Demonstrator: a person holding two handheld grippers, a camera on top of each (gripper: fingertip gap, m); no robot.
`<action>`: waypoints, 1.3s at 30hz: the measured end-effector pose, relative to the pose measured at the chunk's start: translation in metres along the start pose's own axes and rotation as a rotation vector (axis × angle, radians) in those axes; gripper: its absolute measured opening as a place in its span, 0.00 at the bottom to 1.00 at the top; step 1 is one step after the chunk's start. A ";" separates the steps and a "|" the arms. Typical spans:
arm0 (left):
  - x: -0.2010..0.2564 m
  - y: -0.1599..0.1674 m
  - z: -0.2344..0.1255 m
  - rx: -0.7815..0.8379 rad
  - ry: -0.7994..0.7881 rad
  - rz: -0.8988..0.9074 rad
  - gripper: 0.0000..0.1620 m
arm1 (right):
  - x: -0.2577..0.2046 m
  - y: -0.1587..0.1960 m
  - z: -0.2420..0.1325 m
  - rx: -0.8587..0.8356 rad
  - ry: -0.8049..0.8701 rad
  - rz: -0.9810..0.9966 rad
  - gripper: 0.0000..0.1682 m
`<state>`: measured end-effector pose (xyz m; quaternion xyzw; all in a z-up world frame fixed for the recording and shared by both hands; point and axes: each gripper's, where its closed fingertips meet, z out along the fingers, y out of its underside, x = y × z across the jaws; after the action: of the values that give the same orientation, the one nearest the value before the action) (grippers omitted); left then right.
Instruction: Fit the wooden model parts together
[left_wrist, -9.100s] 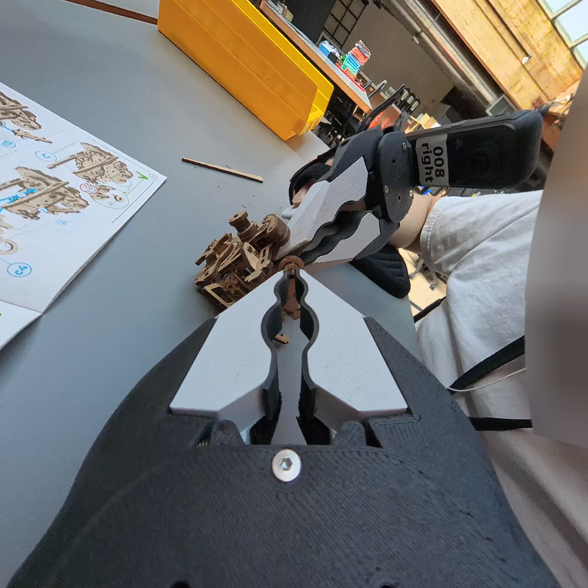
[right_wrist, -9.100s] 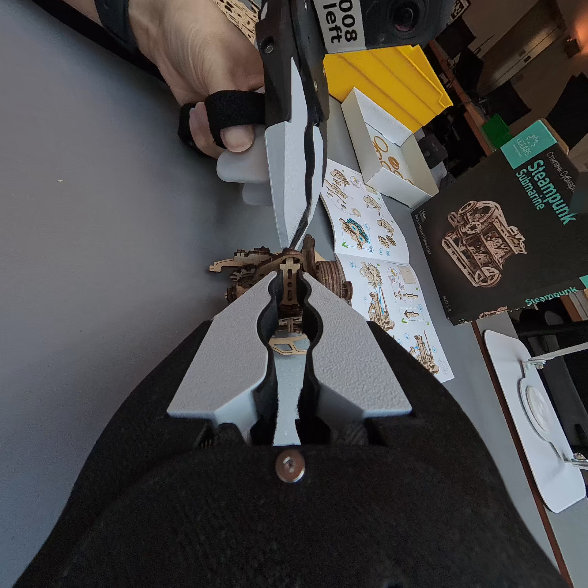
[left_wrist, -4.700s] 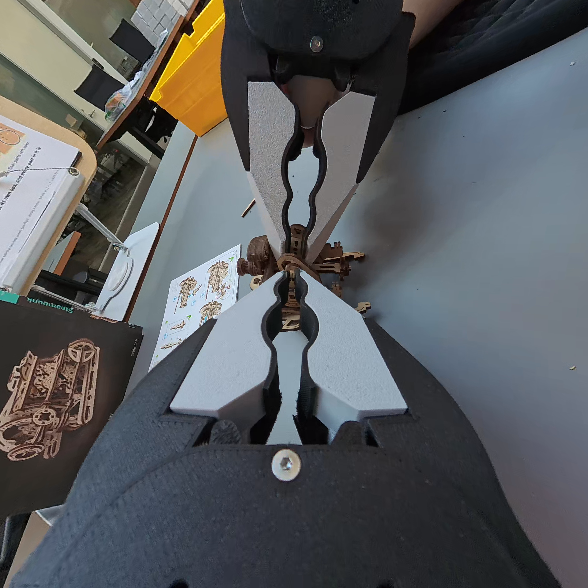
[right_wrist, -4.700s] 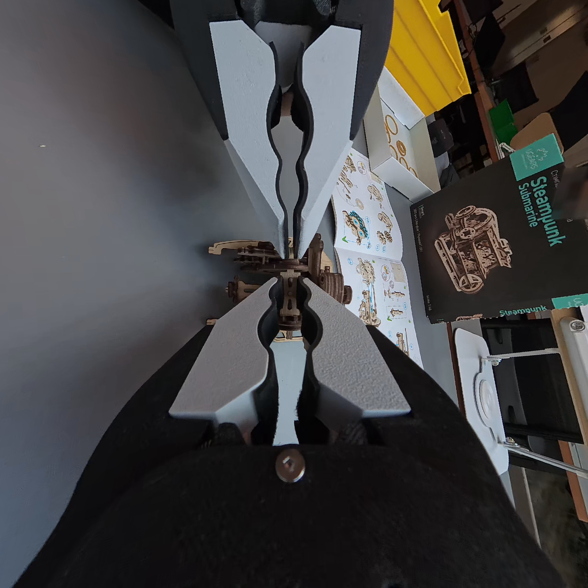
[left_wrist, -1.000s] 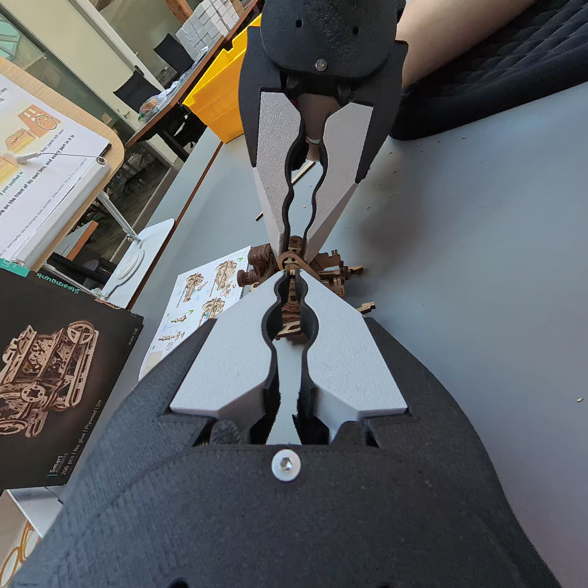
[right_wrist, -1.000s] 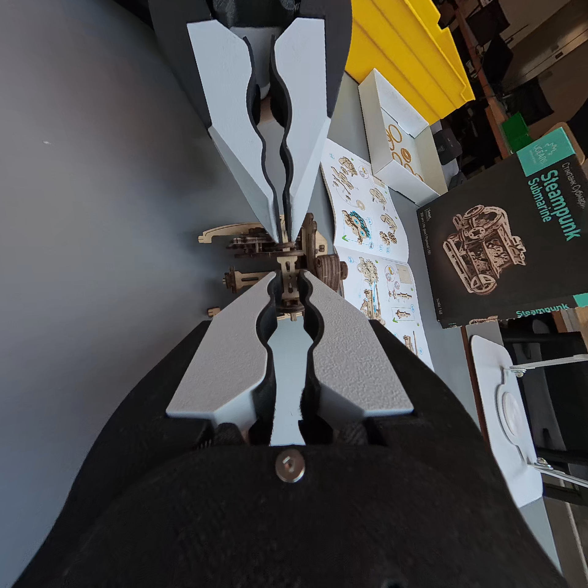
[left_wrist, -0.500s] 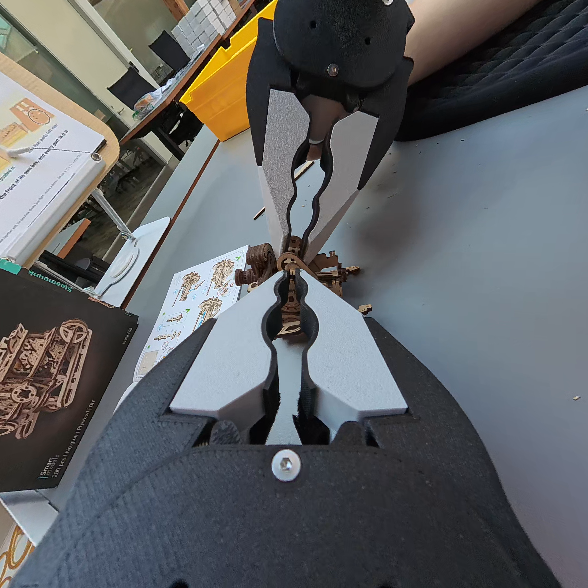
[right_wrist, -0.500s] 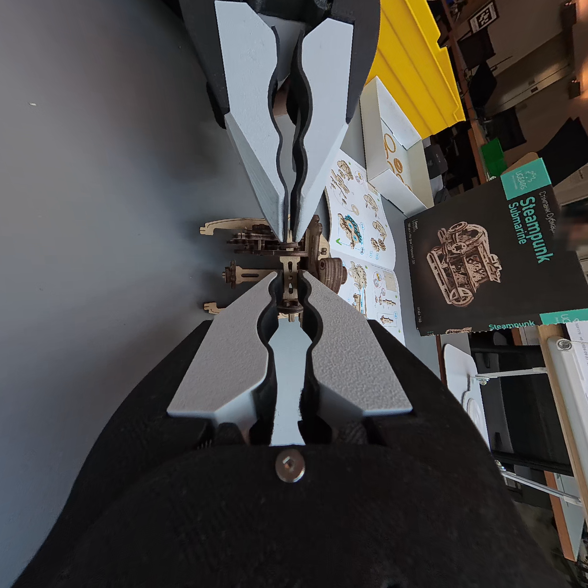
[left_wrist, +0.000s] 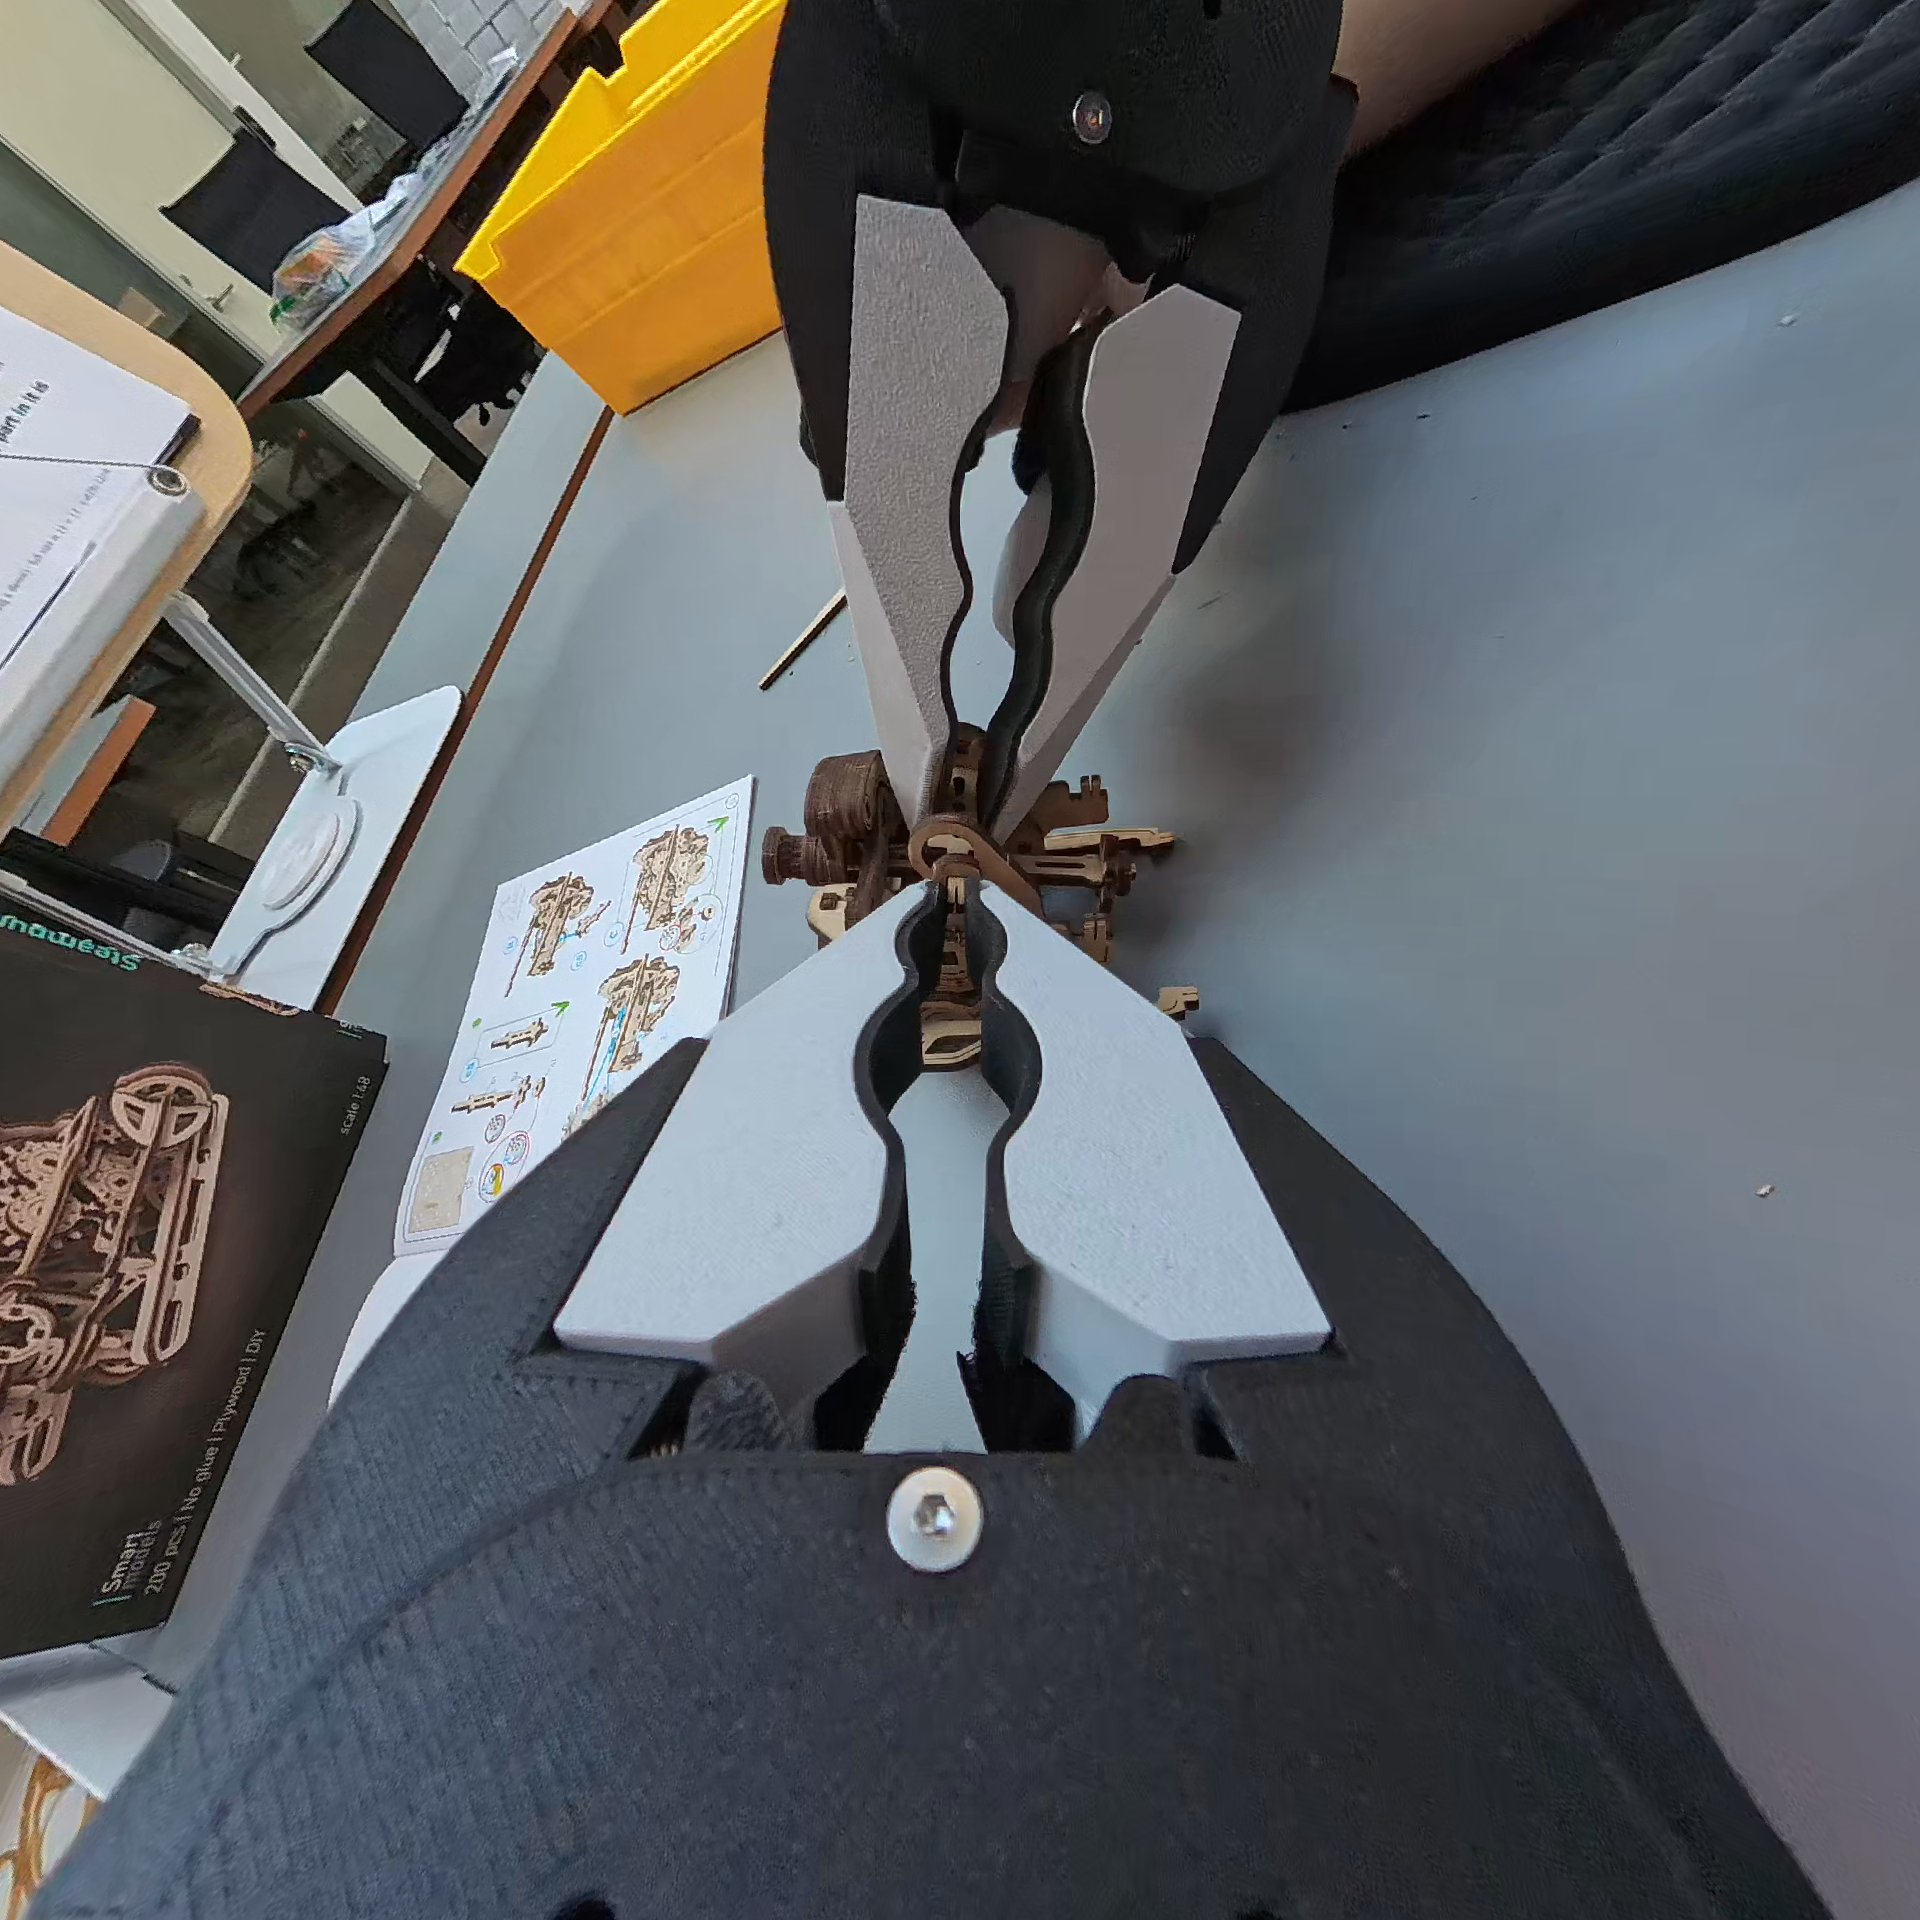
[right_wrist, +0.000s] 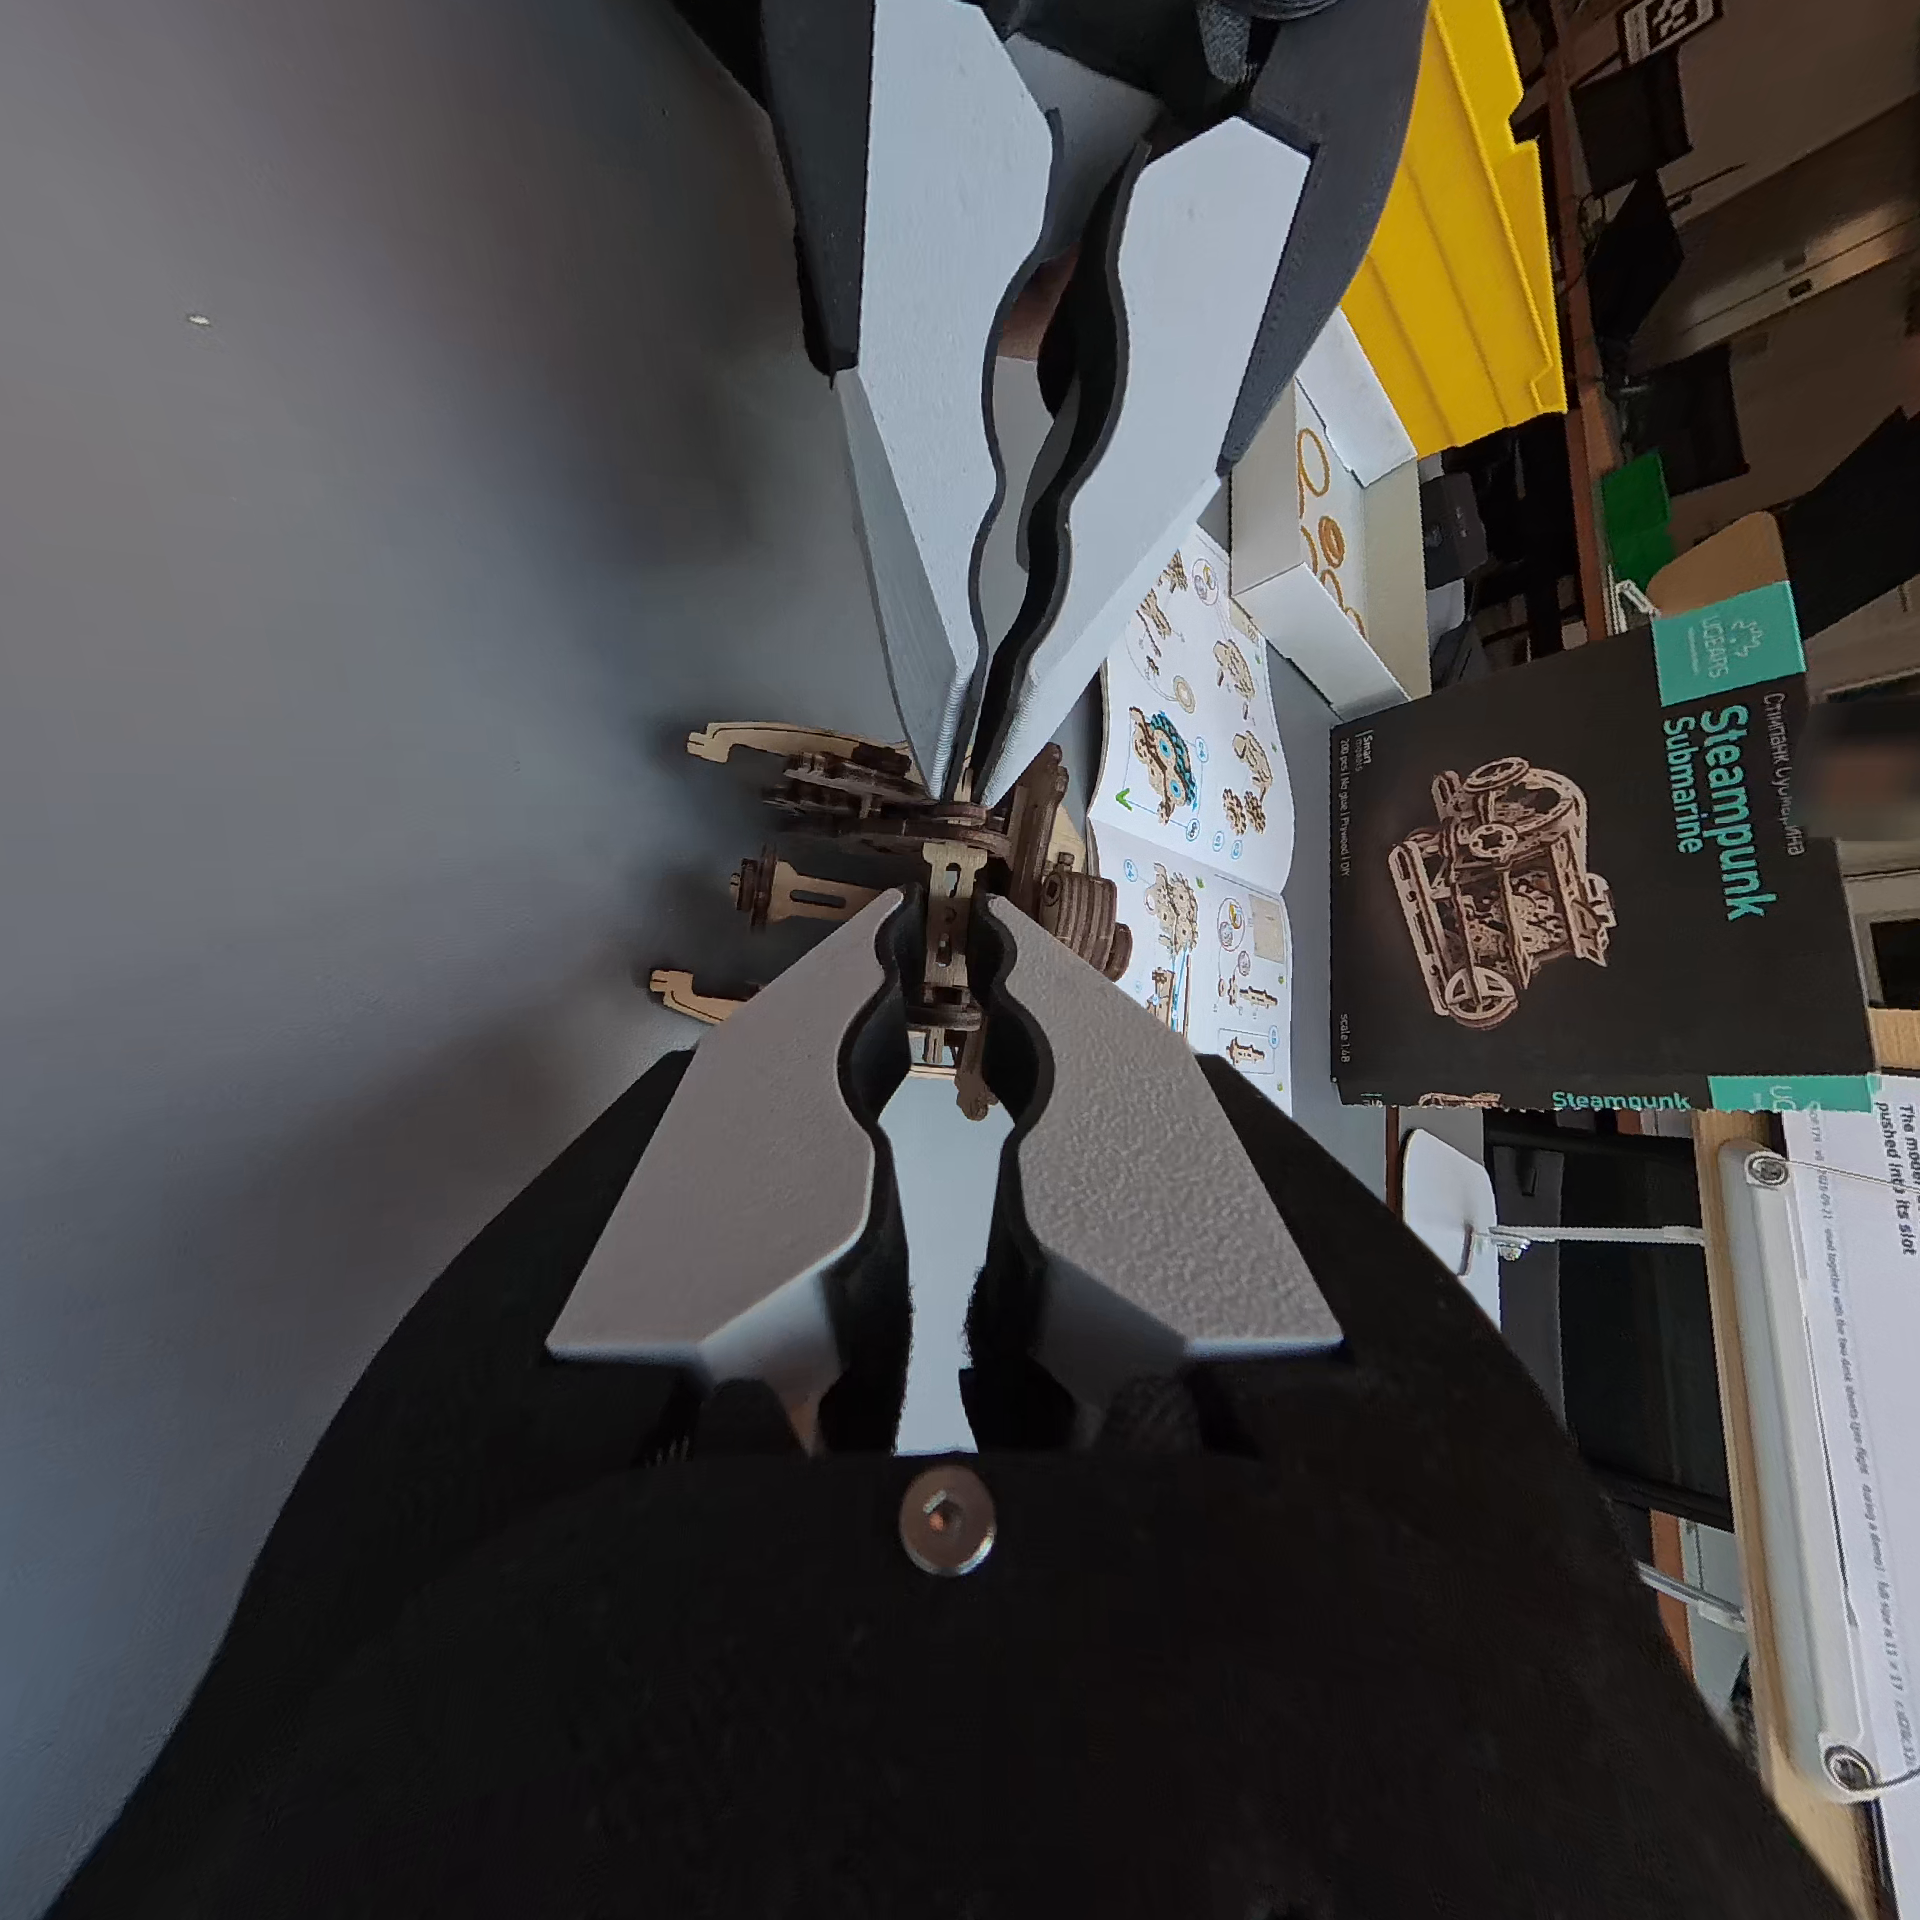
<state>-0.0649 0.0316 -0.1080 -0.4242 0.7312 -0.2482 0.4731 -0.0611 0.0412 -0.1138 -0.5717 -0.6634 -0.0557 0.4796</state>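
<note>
The brown wooden model (left_wrist: 1070, 844) stands on the grey table (left_wrist: 1558, 831), with several gears and struts sticking out. My left gripper (left_wrist: 951, 896) is shut on a thin pale wooden part (left_wrist: 948, 1003) that stands against the model's near side. My right gripper (left_wrist: 961, 802) faces it from the far side, with its tips pinched on the model's top. In the right wrist view my right gripper (right_wrist: 945, 906) is shut on an upright plate of the model (right_wrist: 821, 790), and the left gripper (right_wrist: 961, 795) meets it tip to tip from above.
An instruction sheet (left_wrist: 613, 966) lies left of the model, with a black kit box (left_wrist: 156, 1247) beside it. A yellow bin (left_wrist: 644, 239), a loose wooden stick (left_wrist: 805, 639) and a dark cushion (left_wrist: 1662, 156) are at the back. A white open box (right_wrist: 1340, 520) and a paper stand (right_wrist: 1818, 1455) are on the right. Both grippers' tips are close together, under 4 cm apart.
Since 9 s ago both grippers have swung round to face each other across the model. In the last second they have drawn slightly closer and tilted; both grips hold.
</note>
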 end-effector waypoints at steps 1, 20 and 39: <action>0.000 0.000 -0.001 -0.008 0.007 -0.003 0.01 | 0.000 -0.001 0.000 -0.001 -0.004 -0.002 0.03; -0.004 0.004 -0.001 0.041 0.125 -0.540 0.01 | 0.007 0.004 0.003 -0.032 0.084 -0.013 0.03; -0.012 0.004 -0.001 0.101 0.193 -0.873 0.05 | 0.012 0.009 0.004 -0.050 0.139 0.007 0.03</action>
<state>-0.0652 0.0438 -0.1045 -0.6443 0.5114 -0.4984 0.2739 -0.0544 0.0547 -0.1120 -0.5805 -0.6248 -0.1102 0.5103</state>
